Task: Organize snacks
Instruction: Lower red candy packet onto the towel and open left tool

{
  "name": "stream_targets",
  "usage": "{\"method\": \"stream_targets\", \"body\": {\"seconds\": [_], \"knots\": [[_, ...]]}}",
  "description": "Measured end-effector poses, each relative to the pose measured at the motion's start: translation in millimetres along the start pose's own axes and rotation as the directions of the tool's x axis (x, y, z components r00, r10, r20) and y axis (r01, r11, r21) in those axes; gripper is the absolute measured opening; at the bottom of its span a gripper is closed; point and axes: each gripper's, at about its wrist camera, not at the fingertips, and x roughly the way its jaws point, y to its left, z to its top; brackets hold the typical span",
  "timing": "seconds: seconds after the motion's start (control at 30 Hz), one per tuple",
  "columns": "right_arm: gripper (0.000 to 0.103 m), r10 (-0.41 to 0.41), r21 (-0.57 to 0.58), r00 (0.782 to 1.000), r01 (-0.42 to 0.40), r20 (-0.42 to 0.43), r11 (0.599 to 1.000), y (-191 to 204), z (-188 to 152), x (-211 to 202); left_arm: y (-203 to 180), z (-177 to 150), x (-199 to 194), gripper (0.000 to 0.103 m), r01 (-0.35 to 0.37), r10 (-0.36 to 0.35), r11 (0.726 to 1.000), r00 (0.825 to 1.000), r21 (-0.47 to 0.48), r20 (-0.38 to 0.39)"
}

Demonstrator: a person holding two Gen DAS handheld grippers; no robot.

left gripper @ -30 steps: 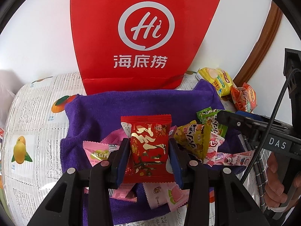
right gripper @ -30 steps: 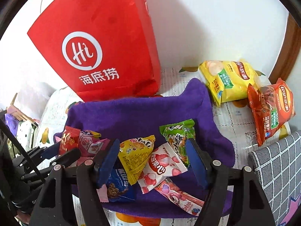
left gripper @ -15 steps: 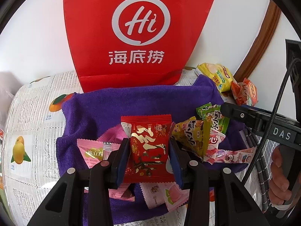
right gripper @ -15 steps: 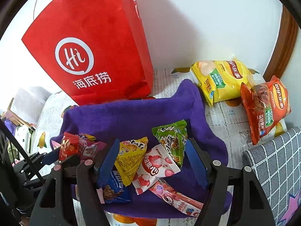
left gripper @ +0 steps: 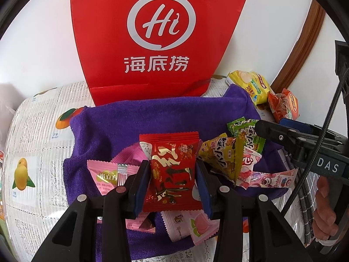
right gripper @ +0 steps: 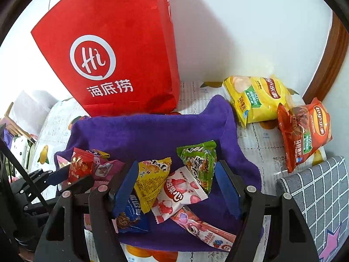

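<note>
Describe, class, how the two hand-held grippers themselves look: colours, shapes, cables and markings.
Both the left gripper and the right gripper have black angular frames, flat blue pads on the jaws, and small round silver screws. In the left view, the right gripper's body carries white letters "DAS", a black cable runs beside it, and a bare hand grips its handle.

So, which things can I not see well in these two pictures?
- Red paper bag: its opening is cut off by the top edge in the left wrist view, so its contents cannot be told.
- Blue snack packet: partly hidden behind a right gripper finger, right wrist view.
- White peach-print packet: partly covered by the red foil packet in the left gripper.
</note>
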Motion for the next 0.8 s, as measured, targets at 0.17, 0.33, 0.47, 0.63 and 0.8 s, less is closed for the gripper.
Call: {"method": "stream_targets", "body": {"seconds": [0.17,0.33,0.47,0.63,0.8], "knots": [[0.072,-0.002,-0.011,1.000,0.002,0.004,1.000,2,0,-2,1,1,1,0.047,0.002,-0.003,1.000,1.000,-0.010,-0.005],[0.072,-0.002,-0.010,1.000,0.003,0.012,1.000,3,0,-6,3,2,-6,0.058,0.008,-0.008,1.000,1.000,-0.019,0.015],[0.072,-0.007,-0.010,1.000,0.007,0.023,1.000,4,1,-10,4,5,-16,0.069,0.016,-0.014,0.999,0.999,-0.031,0.046],[0.072,-0.020,-0.006,0.998,0.020,0.053,1.000,6,2,-21,5,8,-26,0.076,0.001,0.001,0.999,0.998,-0.038,0.060],[0.072,-0.038,0.021,0.995,0.037,0.095,0.999,9,-6,-37,11,10,-41,0.082,-0.025,0.030,0.998,0.996,-0.060,0.082]]}}
